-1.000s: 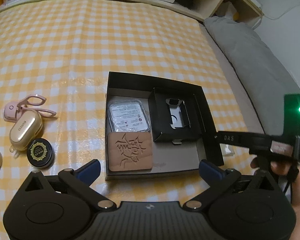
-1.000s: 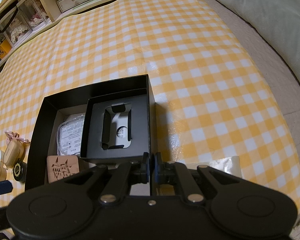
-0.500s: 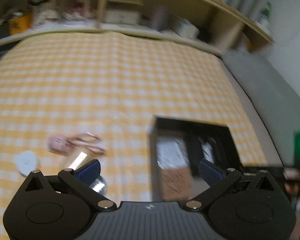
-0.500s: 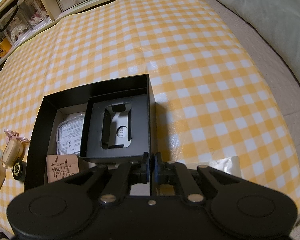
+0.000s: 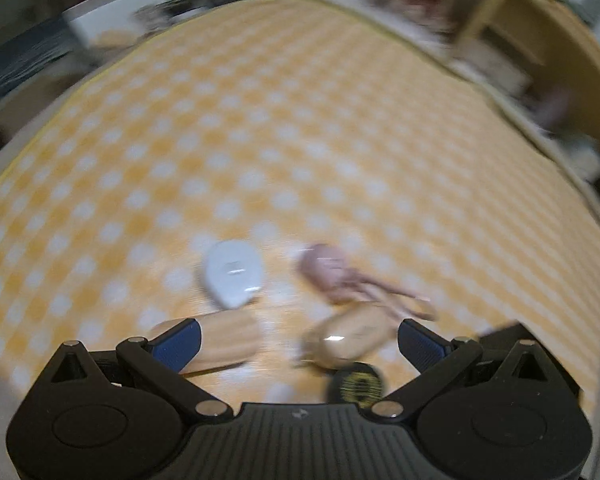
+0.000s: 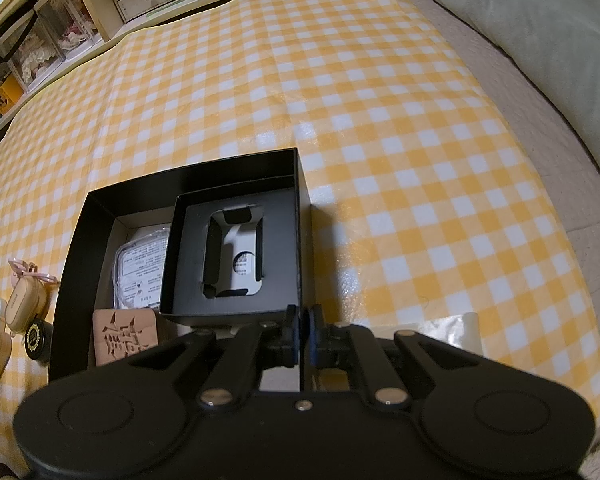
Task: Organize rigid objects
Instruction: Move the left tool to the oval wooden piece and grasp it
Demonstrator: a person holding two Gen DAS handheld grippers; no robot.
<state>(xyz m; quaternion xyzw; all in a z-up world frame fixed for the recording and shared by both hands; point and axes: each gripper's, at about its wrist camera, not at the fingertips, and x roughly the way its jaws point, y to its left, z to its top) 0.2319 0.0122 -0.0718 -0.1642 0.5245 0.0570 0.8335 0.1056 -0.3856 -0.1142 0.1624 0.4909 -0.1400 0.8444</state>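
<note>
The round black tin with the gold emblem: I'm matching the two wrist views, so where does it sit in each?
Left wrist: round black tin at bottom centre-right, just above the gripper body, partly hidden.
Right wrist: far left, low, beside the black box outer wall.
Shared landmark: the gold oval case, touching the tin in both views.

Open black box on the checked cloth holds a wooden carved tile, plastic packet and black insert; small items lie beside.

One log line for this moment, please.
left gripper: open, above loose items, blurred | right gripper: shut on black box wall | gold case: on cloth
</note>
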